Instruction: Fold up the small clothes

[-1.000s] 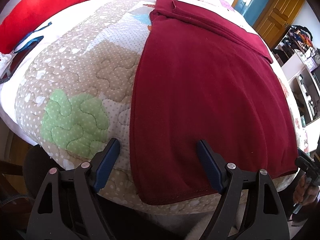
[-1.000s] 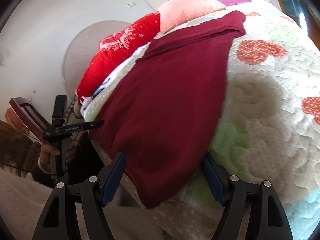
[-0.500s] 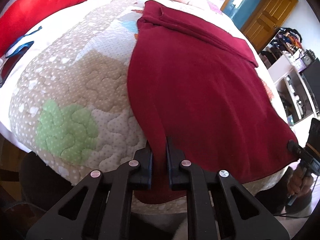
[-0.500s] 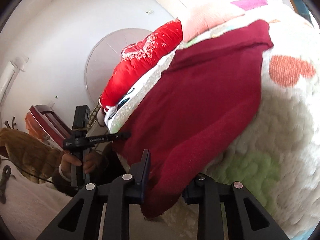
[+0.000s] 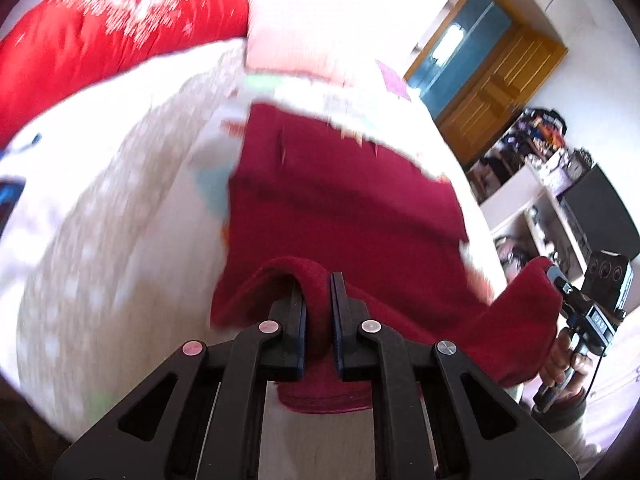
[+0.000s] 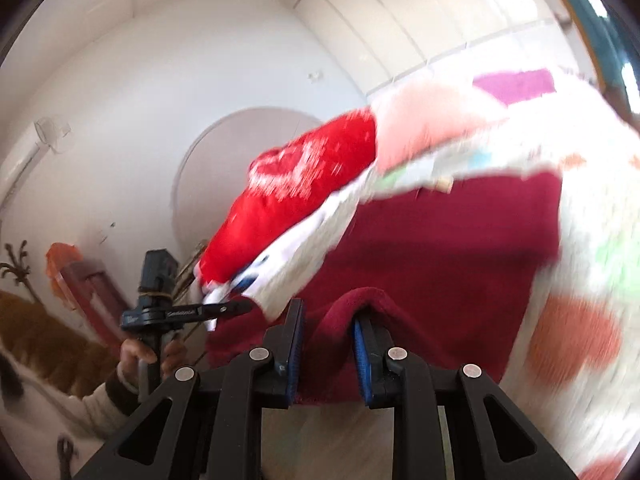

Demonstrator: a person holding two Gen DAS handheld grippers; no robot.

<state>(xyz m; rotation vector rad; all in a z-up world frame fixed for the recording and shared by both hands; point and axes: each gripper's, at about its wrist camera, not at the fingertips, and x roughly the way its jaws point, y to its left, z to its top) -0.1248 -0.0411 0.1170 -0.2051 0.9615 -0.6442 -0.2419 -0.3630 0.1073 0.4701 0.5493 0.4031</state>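
Observation:
A dark red garment (image 5: pixel 340 200) lies on the quilted bed (image 5: pixel 100 248). My left gripper (image 5: pixel 318 280) is shut on its near hem, which bulges up as a fold between the pads. In the right wrist view my right gripper (image 6: pixel 328 314) has the other near corner of the garment (image 6: pixel 440 248) bunched between its blue pads; its jaws are still closing on the cloth. Both corners hang lifted above the bed's edge. The right gripper (image 5: pixel 560 280) shows at the far right of the left wrist view, the left gripper (image 6: pixel 240 307) at the left of the right wrist view. Both views are motion-blurred.
A red blanket (image 5: pixel 100 32) and a pink pillow (image 5: pixel 288 40) lie at the bed's head. A wooden door (image 5: pixel 500 76) and cluttered shelves (image 5: pixel 560 200) stand to the right. A white wall with a round panel (image 6: pixel 224 184) is on the left.
Both grippers went from open around the hem to shut on it, then rose and moved forward over the bed, lifting the near edge of the garment.

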